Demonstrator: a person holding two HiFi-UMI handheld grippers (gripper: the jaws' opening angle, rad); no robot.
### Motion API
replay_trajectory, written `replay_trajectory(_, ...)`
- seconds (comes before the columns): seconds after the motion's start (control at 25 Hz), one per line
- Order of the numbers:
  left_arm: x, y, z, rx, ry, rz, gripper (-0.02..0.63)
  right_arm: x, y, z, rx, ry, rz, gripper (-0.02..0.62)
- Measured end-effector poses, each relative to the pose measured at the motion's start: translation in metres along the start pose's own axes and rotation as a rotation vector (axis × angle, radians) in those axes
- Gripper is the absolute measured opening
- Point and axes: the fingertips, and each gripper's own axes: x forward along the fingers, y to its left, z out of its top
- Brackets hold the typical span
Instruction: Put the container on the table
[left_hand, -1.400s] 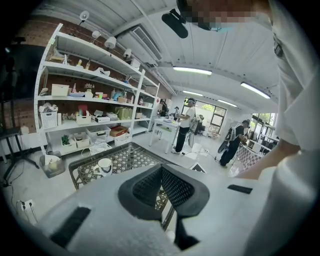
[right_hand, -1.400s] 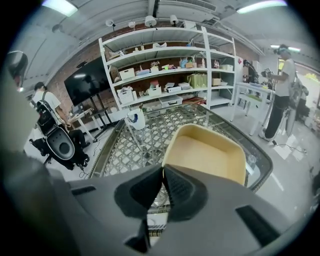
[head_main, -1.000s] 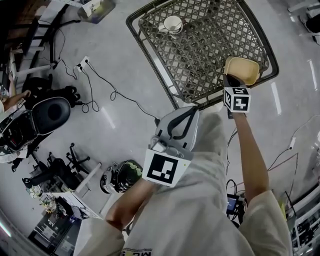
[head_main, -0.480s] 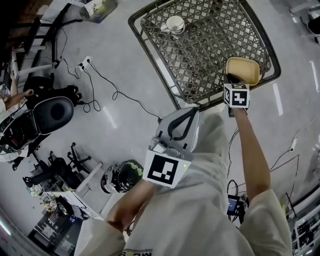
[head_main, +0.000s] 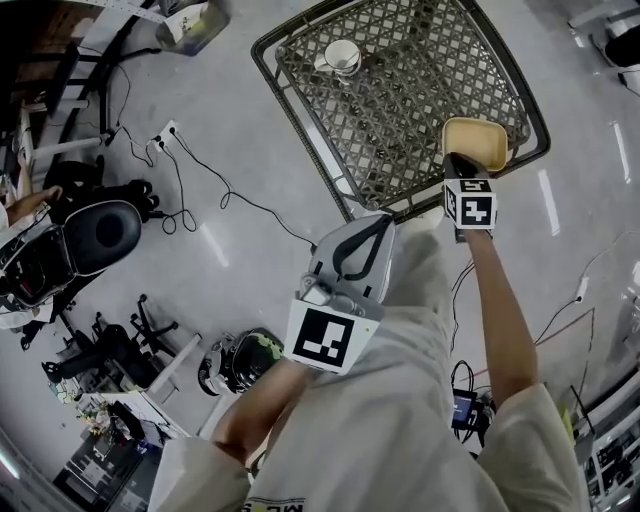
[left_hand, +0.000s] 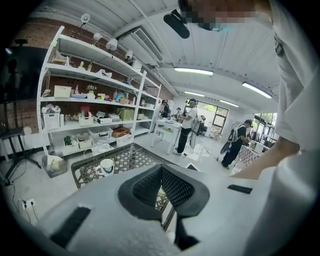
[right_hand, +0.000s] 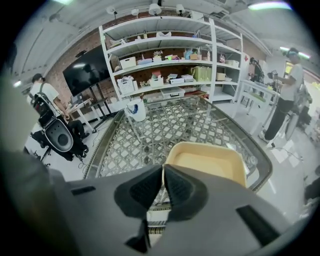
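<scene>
The container (head_main: 478, 143) is a shallow yellow tray at the near right corner of the metal lattice table (head_main: 400, 110). My right gripper (head_main: 455, 160) is shut on its near rim. In the right gripper view the jaws pinch the rim at the tray's near left corner (right_hand: 164, 169), with the container (right_hand: 207, 162) level over the table (right_hand: 170, 125). Whether it rests on the lattice I cannot tell. My left gripper (head_main: 386, 220) is shut and empty, held over the floor short of the table's near edge. Its closed jaws (left_hand: 161, 172) point toward the table (left_hand: 125, 160).
A white cup (head_main: 342, 55) stands at the table's far side, also visible as the cup (left_hand: 106, 166) and cup (right_hand: 135, 110). Cables and a power strip (head_main: 165, 132) lie on the floor to the left, beside a black chair (head_main: 100, 232). Shelves (right_hand: 165, 65) and several people stand beyond.
The right gripper with the container has edged slightly left at the table's corner. The left gripper has stayed where it was, shut.
</scene>
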Motion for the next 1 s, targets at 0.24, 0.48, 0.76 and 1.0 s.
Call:
replay_trajectory(0.24, -0.006, -0.001, 0.007, 0.007, -0.024, -0.009, 0.023, -0.033, 0.003, 0.021, -0.019, -0.077, -0.03, 0.02)
replay_trajectory(0.48, -0.012, -0.001, 0.017, -0.01, -0.041, -0.006, 0.023, -0.081, 0.01, 0.048, -0.004, -0.166, -0.022, 0.017)
replay_trajectory(0.76, -0.027, 0.004, 0.031, 0.009, -0.094, -0.017, 0.023, -0.149, 0.032, 0.086, 0.009, -0.294, -0.015, 0.017)
replay_trajectory(1.0, -0.037, 0.002, 0.04, 0.048, -0.142, -0.053, 0.023, -0.212, 0.043, 0.108, 0.062, -0.408, -0.029, 0.017)
